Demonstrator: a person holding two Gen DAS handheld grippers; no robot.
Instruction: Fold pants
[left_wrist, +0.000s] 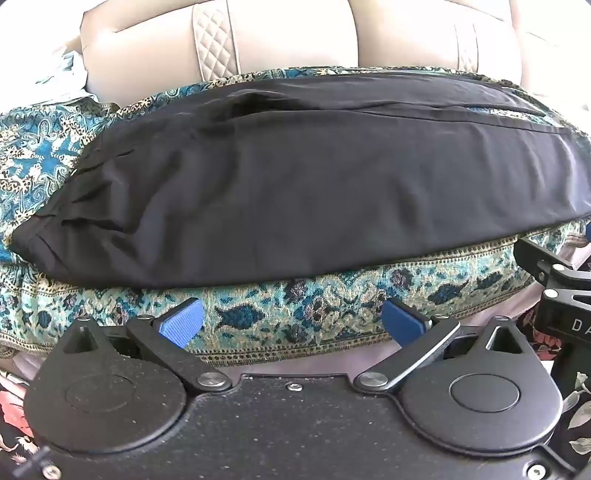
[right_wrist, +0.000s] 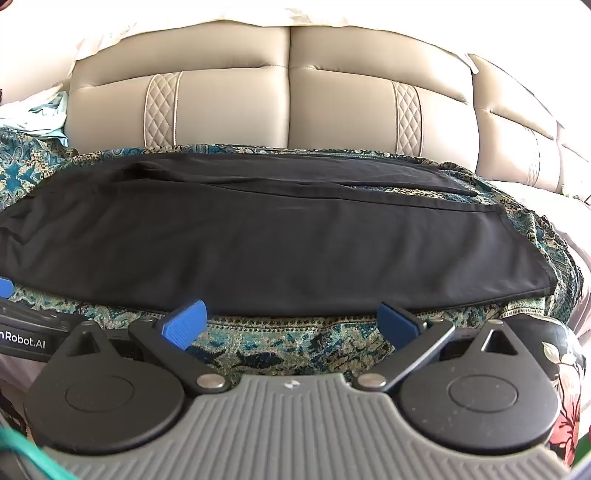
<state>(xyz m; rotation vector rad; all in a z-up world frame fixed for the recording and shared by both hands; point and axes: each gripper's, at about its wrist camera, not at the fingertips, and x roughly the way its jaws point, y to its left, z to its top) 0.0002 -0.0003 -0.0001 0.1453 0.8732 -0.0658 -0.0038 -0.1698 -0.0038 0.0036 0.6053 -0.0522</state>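
Black pants (left_wrist: 295, 192) lie flat lengthwise on a teal patterned cover (left_wrist: 295, 314) over a sofa seat, beige sofa backrest (right_wrist: 288, 103) behind. Waist end is on the left, creased and gathered; leg hems are on the right, ending short of the cover's right side (right_wrist: 517, 251). One leg sits toward the backrest, the other toward the camera, with a thin sliver of cover showing between them near the hems. The near long edge of the pants runs just inside the cover's border, leaving a bare strip of patterned cloth along the front. Open room: that front strip, plus the cover left of the waist in the left wrist view. Crumpled pale cloth (right_wrist: 33, 114) sits at far left by the backrest. Floral fabric (right_wrist: 565, 406) shows at the lower corners.

Left tongs (left_wrist: 291, 323) are spread wide, nothing between the blue pads (left_wrist: 183, 321), tilted steeply down over the front strip, near but not touching the pants edge. Right tongs (right_wrist: 291, 325) are also spread wide and empty, angled down less steeply, tips just at the near pants edge; contact cannot be told. Each of the tongs shows at the edge of the other's view, so they sit side by side.
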